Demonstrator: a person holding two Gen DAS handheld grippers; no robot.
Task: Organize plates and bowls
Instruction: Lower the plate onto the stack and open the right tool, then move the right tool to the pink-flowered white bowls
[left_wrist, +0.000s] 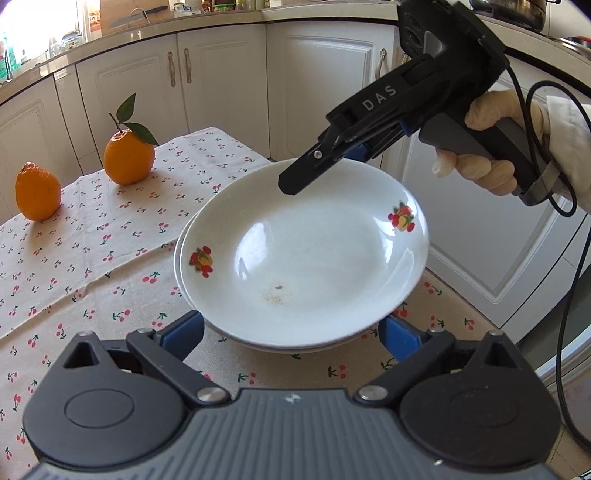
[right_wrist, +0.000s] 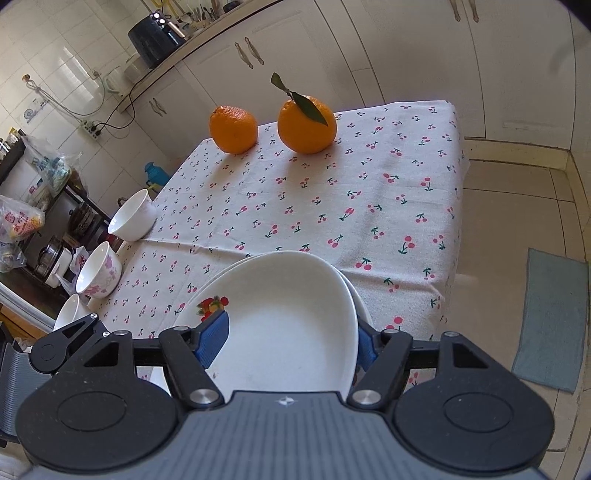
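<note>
A white fruit-patterned plate (left_wrist: 303, 254) is seen lying on a second plate (left_wrist: 181, 266) near the edge of a surface (left_wrist: 92, 236) covered by a cherry-print cloth. The plate's far rim is clamped between the blue pads of the right gripper (left_wrist: 332, 155), held by a gloved hand (left_wrist: 487, 147). The left gripper (left_wrist: 291, 332) is spread wide at the near rim, gripping nothing. Two oranges (right_wrist: 307, 123) and three bowls (right_wrist: 99, 271) are set further off
</note>
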